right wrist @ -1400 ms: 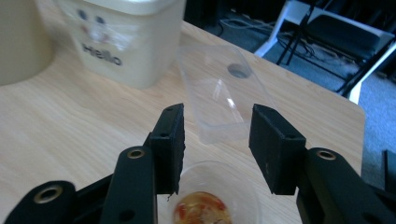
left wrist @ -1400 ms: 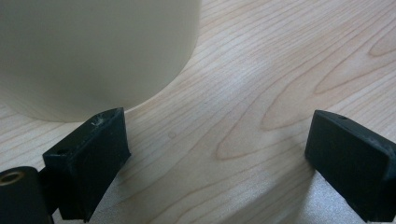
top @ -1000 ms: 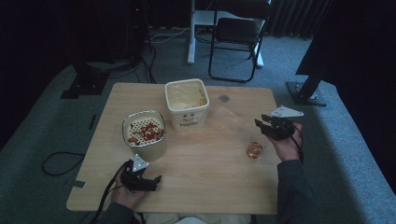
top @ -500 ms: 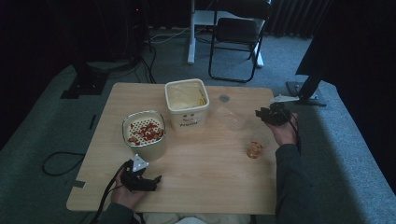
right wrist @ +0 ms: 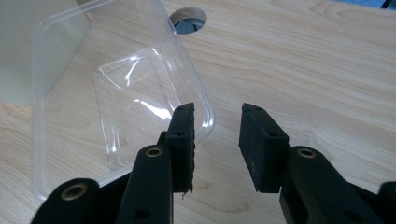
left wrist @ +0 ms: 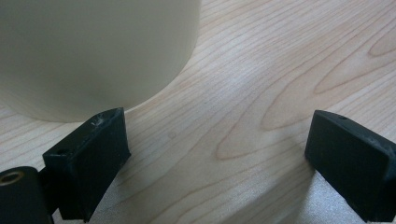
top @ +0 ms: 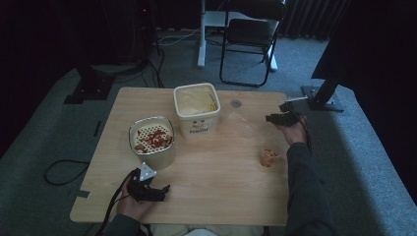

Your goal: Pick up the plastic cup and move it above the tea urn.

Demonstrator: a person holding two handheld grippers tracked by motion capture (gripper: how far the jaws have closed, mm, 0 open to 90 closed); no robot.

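We hold the right gripper [right wrist: 217, 135] at the near edge of the clear plastic tray [right wrist: 116, 98], jaws partly apart. They have just been closing; nothing sits between them, and one pad [right wrist: 183, 140] stands at the tray's rim. The tray lies flat on the table [top: 221, 182], just right of the cream tub [top: 195, 108]. Our left gripper [left wrist: 219, 154] rests on the table in front of the round bucket [top: 152, 142], jaws wide apart and empty.
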